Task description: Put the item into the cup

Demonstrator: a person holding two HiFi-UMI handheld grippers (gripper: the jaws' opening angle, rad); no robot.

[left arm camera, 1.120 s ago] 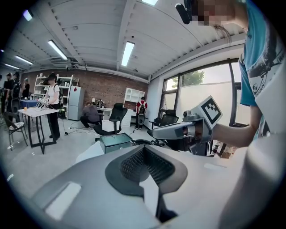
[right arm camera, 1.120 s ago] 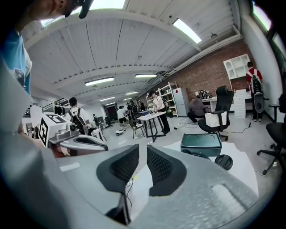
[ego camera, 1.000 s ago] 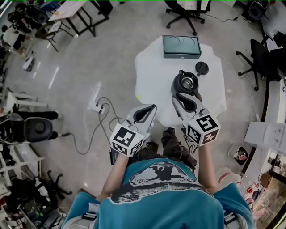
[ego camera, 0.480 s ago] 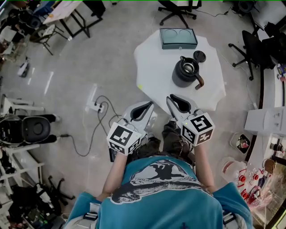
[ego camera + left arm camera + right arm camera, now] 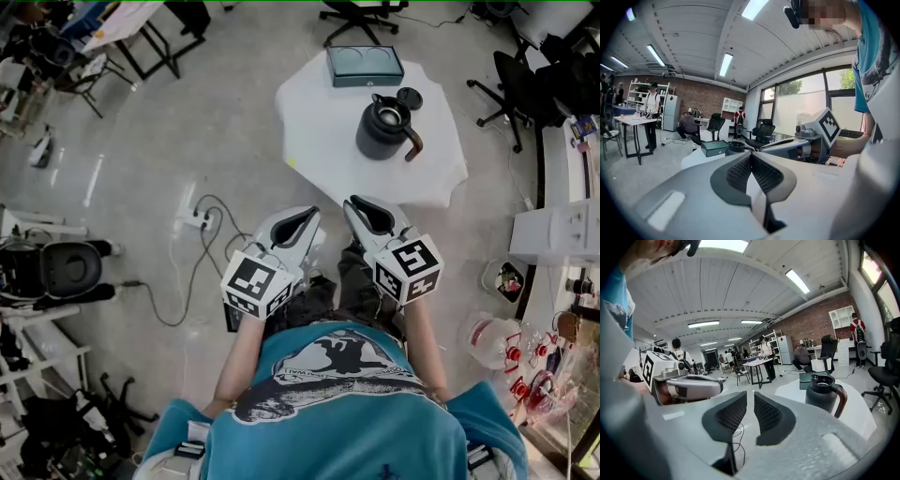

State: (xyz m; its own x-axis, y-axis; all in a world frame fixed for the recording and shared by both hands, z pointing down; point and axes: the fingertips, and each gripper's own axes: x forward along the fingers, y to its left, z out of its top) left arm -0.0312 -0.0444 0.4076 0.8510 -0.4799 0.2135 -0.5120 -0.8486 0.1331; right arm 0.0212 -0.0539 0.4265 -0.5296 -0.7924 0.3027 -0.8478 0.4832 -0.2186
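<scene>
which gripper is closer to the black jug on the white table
Right. The right gripper is off the table's near edge, almost in line with the black jug; the left gripper is further left.

One jug [image 5: 382, 127], one round lid [image 5: 409, 97] and one green box [image 5: 364, 66] are sitting on one white surface [image 5: 319, 141]. Two claws are hanging near: left claw [image 5: 298, 225], right claw [image 5: 367, 214].

Teal printed T-shirt [image 5: 337, 403]; grey left gripper [image 5: 309, 214] and right gripper [image 5: 352, 203], black ribbed jaws, square-marker cubes [image 5: 255, 286].
</scene>
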